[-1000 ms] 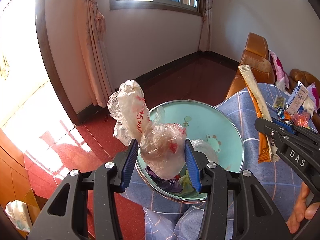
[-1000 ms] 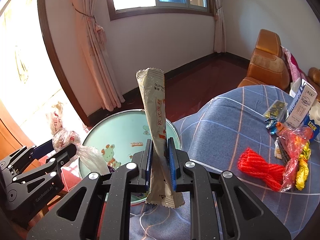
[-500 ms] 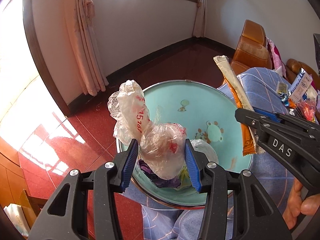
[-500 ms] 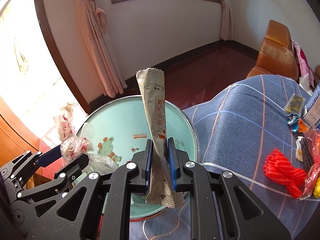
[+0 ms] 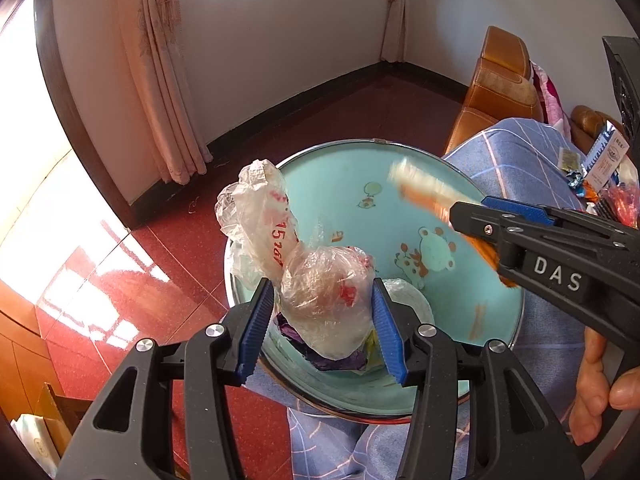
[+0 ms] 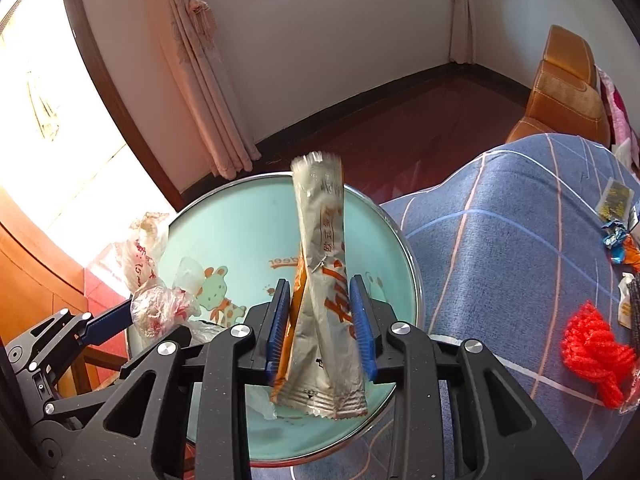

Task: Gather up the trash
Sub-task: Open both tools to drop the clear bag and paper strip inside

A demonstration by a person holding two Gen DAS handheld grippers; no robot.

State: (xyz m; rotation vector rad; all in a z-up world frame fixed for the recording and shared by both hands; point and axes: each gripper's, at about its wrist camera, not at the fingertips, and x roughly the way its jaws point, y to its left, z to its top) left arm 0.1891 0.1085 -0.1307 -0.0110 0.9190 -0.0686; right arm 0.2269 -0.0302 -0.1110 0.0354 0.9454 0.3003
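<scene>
A round teal basin (image 5: 404,184) with cartoon animals sits at the edge of a blue checked cloth; it also shows in the right wrist view (image 6: 240,240). My left gripper (image 5: 324,320) is shut on a crumpled clear plastic bag (image 5: 320,296) over the basin's near side. My right gripper (image 6: 320,320) stands open over the basin, its jaws apart, with a long silver and orange snack wrapper (image 6: 324,292) loose between them. The wrapper looks blurred in the left wrist view (image 5: 432,196). Wrappers and plastic lie in the basin under the bag.
On the blue checked cloth (image 6: 520,240) lie a red yarn bundle (image 6: 596,352), candy wrappers (image 6: 616,236) and a small carton (image 5: 608,160). An orange leather chair (image 6: 564,92) stands behind. Red floor and pink curtains (image 5: 160,80) lie beyond the basin.
My right gripper has moved over the basin and opened; the wrapper has slackened and twisted between the jaws. My left gripper still holds the bag, tilted further down over the basin.
</scene>
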